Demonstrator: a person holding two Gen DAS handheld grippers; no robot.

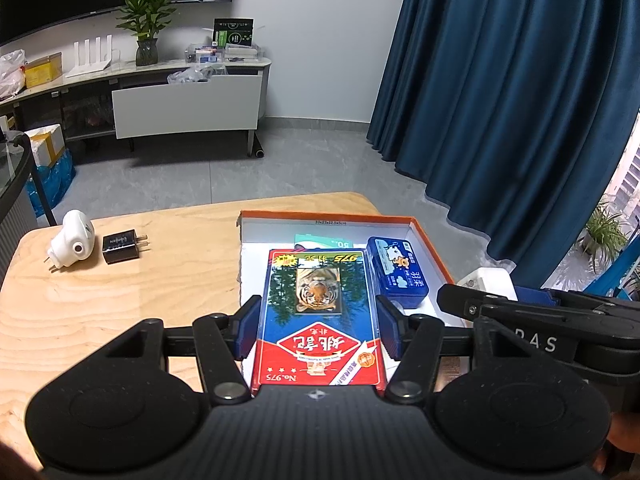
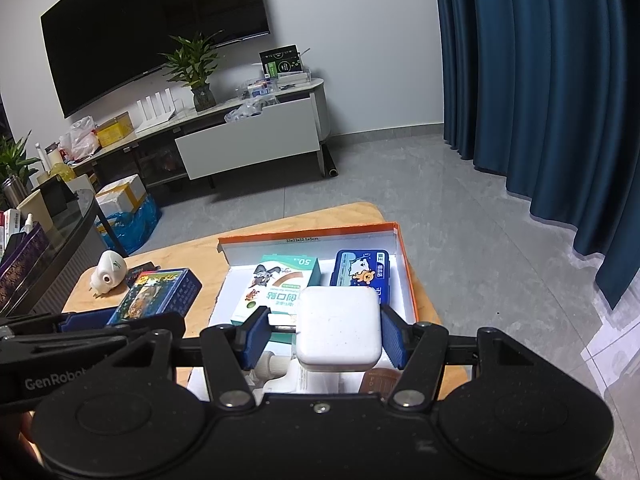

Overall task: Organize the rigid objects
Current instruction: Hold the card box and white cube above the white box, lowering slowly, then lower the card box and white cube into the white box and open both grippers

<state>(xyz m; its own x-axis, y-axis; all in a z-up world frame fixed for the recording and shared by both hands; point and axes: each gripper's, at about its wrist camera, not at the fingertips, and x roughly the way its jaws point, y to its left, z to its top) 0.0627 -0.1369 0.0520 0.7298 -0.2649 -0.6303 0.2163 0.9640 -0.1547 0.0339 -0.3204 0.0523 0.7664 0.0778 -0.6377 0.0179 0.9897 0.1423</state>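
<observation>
Cards (image 1: 318, 312) in a red and blue pack with a tiger picture sit between the blue pads of the left gripper (image 1: 318, 326), which grasps the pack by its long sides above the orange-rimmed box (image 1: 430, 240). The right gripper (image 2: 324, 338) clamps a white square charger (image 2: 339, 330) over the same box; whether its left pad touches the charger cannot be told. Inside the box lie a blue tin (image 2: 362, 274) at the right and a green and white carton (image 2: 280, 286) beside it. On the wooden table (image 1: 120, 300), well apart from the box, a white plug (image 1: 72, 244) lies just beside a black adapter (image 1: 122, 248).
</observation>
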